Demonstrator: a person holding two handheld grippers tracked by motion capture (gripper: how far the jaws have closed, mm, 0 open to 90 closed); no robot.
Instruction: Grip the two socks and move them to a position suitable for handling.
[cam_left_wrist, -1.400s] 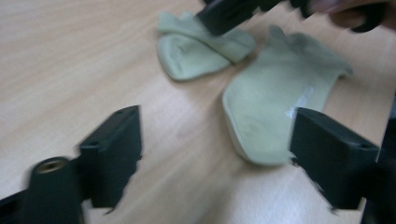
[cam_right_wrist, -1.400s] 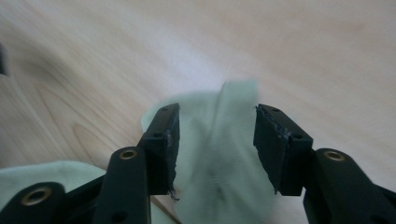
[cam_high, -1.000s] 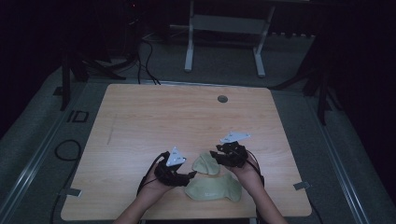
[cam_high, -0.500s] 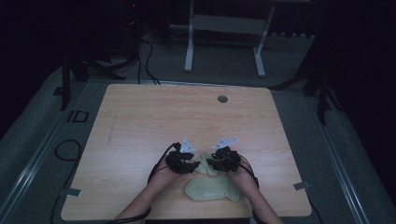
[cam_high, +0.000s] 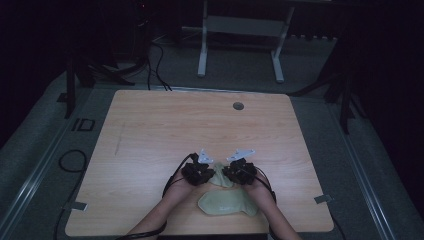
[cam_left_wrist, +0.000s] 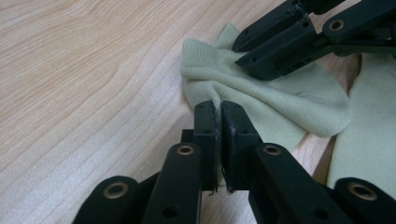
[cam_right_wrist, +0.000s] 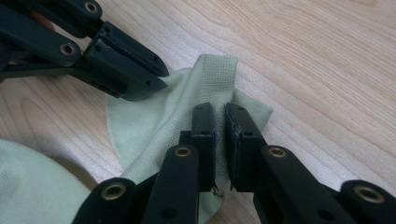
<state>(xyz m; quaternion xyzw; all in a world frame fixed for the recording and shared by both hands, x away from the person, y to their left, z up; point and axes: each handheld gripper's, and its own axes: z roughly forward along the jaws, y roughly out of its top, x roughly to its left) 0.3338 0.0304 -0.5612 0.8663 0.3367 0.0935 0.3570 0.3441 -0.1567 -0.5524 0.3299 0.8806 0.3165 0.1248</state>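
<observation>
Both hands had drawn inward since a second ago, jaws just closing: the left gripper and right gripper each pinched the small pale-green sock on the counter, beside another sock

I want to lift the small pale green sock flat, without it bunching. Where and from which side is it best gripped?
Probably at the ribbed cuff, one gripper on each edge, coming in from opposite sides. The small sock lies flat on the table, so only its edges give the jaws a fold to pinch. The left gripper and right gripper already clamp it that way.
</observation>
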